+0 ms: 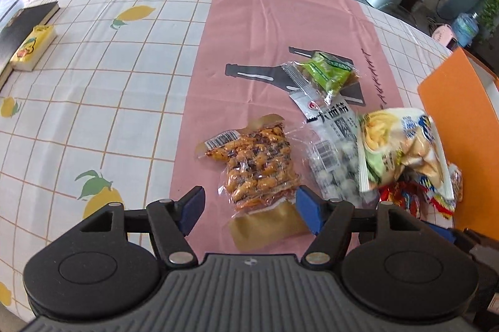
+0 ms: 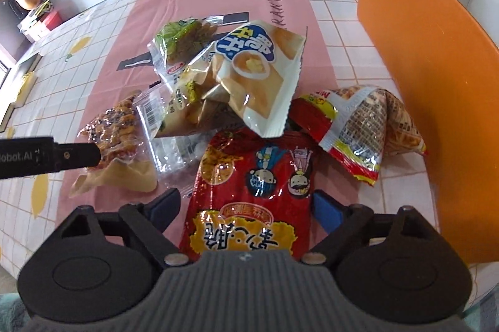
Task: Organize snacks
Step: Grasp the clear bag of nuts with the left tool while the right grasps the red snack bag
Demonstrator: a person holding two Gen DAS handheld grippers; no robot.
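Showing only rightward: red snack bag (image 2: 249, 194).

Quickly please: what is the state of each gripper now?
Left gripper: open, straddling the peanut pack, not gripping.
Right gripper: open, around the red snack bag, not gripping.

red snack bag (image 2: 249, 201): glossy plastic film
peanut pack (image 1: 259, 166): clear, shiny vacuum plastic
tablecloth (image 1: 93, 82): smooth, creased cloth
orange box (image 2: 421, 76): matt card
gripper pads (image 1: 307, 209): matt blue
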